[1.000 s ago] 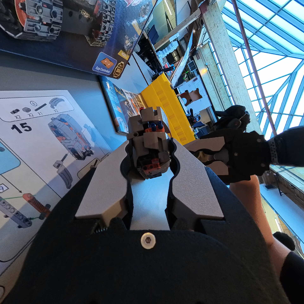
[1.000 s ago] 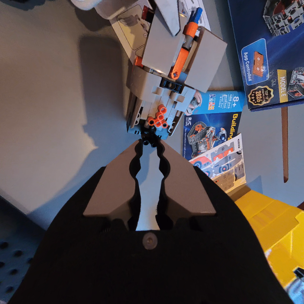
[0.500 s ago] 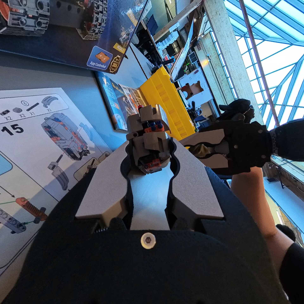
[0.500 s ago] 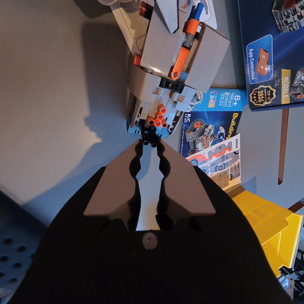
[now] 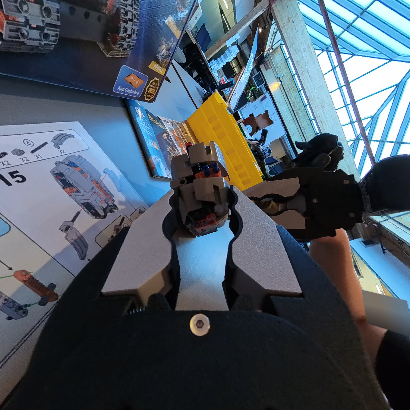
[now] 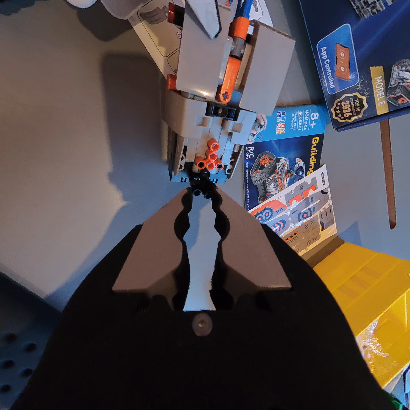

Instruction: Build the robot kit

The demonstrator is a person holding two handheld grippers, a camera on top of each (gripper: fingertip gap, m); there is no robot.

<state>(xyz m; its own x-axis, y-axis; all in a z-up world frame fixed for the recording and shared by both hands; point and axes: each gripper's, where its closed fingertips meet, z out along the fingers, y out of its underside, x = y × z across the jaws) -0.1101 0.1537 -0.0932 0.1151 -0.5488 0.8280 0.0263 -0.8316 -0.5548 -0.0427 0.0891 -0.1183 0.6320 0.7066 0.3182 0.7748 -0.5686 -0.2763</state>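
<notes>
A grey brick model point(image 5: 199, 184) with orange and blue pins sits between the fingers of my left gripper point(image 5: 202, 199), which is shut on its sides and holds it above the table. From the right, my right gripper point(image 5: 253, 199) meets the model's end. In the right wrist view the model point(image 6: 221, 88) hangs ahead. My right gripper point(image 6: 202, 192) is closed to a narrow gap on a small black pin piece point(image 6: 200, 187) at the model's near end, below an orange pin cluster point(image 6: 209, 158). One left finger point(image 6: 207, 20) shows on top of the model.
An open instruction sheet point(image 5: 55, 199) lies on the grey table point(image 6: 66, 133). A dark blue set box point(image 6: 366, 55) is at the back. A blue booklet point(image 6: 286, 155) and a sticker sheet point(image 6: 299, 210) lie beside a yellow bin point(image 6: 366, 288). A bare forearm point(image 5: 332, 277) is at right. There is about 10 cm between the tips of the two grippers.
Both grippers keep their grip. The model and the two grippers have drifted slightly together over the table. Nothing was let go or taken.
</notes>
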